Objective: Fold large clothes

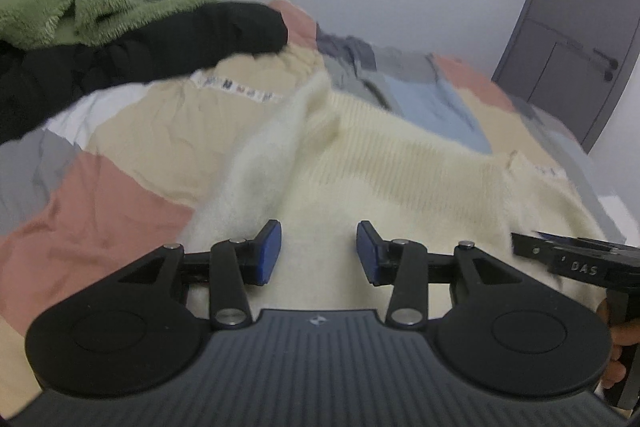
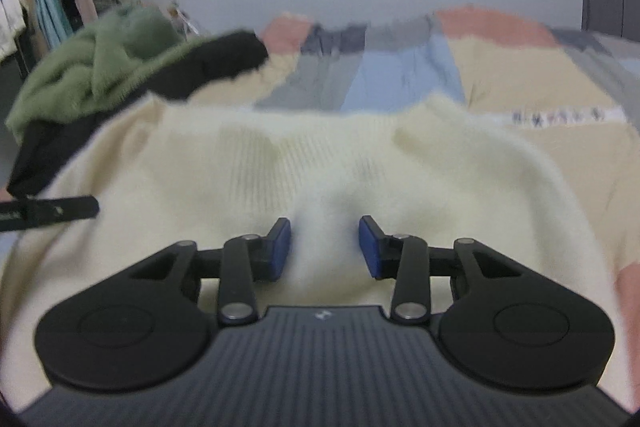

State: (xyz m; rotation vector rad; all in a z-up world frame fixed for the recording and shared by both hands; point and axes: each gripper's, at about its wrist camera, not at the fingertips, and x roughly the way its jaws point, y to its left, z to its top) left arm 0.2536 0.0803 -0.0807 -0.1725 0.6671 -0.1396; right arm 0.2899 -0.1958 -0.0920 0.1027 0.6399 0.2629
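Cream knit sweater (image 1: 400, 179) lies on the patchwork bed (image 1: 100, 211) beneath both grippers. Left gripper (image 1: 319, 253) and right gripper (image 2: 325, 248) gape wide, holding nothing.

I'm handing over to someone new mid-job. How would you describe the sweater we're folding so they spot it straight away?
Find the bed with the patchwork cover of pink, blue, grey and beige blocks. A heap with a fuzzy green blanket and a black garment sits to the left. The sweater lies spread nearest the cameras: the only cream, ribbed knit.
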